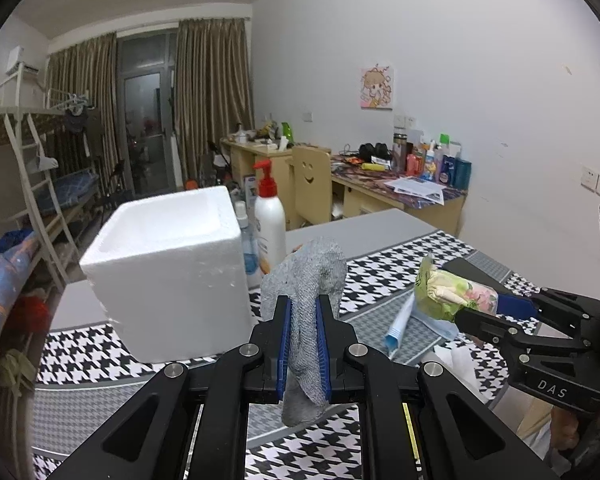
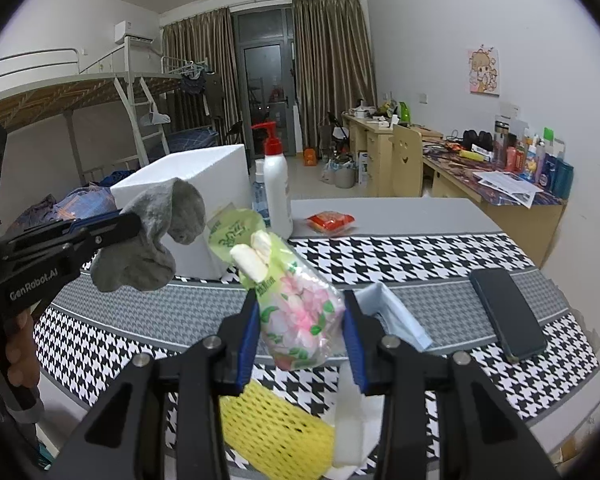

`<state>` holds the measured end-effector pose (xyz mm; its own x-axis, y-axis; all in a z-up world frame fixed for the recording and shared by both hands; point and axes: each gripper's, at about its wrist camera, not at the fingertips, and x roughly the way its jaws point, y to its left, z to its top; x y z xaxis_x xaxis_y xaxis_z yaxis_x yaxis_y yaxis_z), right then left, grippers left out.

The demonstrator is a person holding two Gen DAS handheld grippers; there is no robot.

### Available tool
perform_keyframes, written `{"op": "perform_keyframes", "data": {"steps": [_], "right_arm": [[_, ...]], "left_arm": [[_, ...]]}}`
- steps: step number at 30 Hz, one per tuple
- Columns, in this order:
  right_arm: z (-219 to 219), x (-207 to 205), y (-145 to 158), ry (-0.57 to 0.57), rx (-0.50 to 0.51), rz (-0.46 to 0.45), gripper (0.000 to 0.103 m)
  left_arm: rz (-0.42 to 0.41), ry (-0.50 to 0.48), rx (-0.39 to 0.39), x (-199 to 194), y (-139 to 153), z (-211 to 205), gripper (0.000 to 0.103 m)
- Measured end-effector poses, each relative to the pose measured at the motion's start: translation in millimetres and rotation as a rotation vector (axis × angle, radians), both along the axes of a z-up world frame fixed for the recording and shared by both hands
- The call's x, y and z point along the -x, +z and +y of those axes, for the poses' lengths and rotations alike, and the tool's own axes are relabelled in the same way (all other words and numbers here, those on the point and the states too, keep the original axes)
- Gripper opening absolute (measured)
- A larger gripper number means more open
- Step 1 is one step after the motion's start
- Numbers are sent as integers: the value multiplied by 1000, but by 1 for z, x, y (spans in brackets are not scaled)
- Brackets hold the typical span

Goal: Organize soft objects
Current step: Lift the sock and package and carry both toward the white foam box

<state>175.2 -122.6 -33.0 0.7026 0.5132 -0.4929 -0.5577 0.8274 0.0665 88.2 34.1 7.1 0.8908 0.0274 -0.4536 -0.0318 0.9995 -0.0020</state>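
Note:
My left gripper [image 1: 303,312] is shut on a grey sock [image 1: 306,280] and holds it above the table, just right of the white foam box [image 1: 168,272]. In the right wrist view the sock [image 2: 156,236] hangs from that gripper [image 2: 136,220] in front of the box [image 2: 204,172]. My right gripper [image 2: 300,312] is shut on a green floral tissue pack [image 2: 292,296] and holds it above the table. It shows in the left wrist view [image 1: 452,304] with the pack [image 1: 452,290].
A houndstooth cloth [image 2: 400,256] covers the table. On it lie a yellow foam net [image 2: 276,432], a blue face mask [image 2: 400,316], white paper [image 2: 350,424], a black phone [image 2: 506,312] and a red packet [image 2: 331,221]. A pump bottle [image 2: 277,188] stands beside the box.

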Motion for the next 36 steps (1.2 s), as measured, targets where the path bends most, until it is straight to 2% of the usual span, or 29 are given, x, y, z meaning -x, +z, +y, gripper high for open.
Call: {"op": "perform_keyframes", "data": {"steps": [21,27,36], "right_arm": [[44,-5,38,65,-3,-78,44],[52,-8,49,70,-9,-96,44],[65,-15,63,86,-13,-103,44]], "left_arm": [[-75,37,-20,-6,37,20,13],[-113,71,-48,-7,49,28,13],[-134,109,-48,-16,60,44,13]]}}
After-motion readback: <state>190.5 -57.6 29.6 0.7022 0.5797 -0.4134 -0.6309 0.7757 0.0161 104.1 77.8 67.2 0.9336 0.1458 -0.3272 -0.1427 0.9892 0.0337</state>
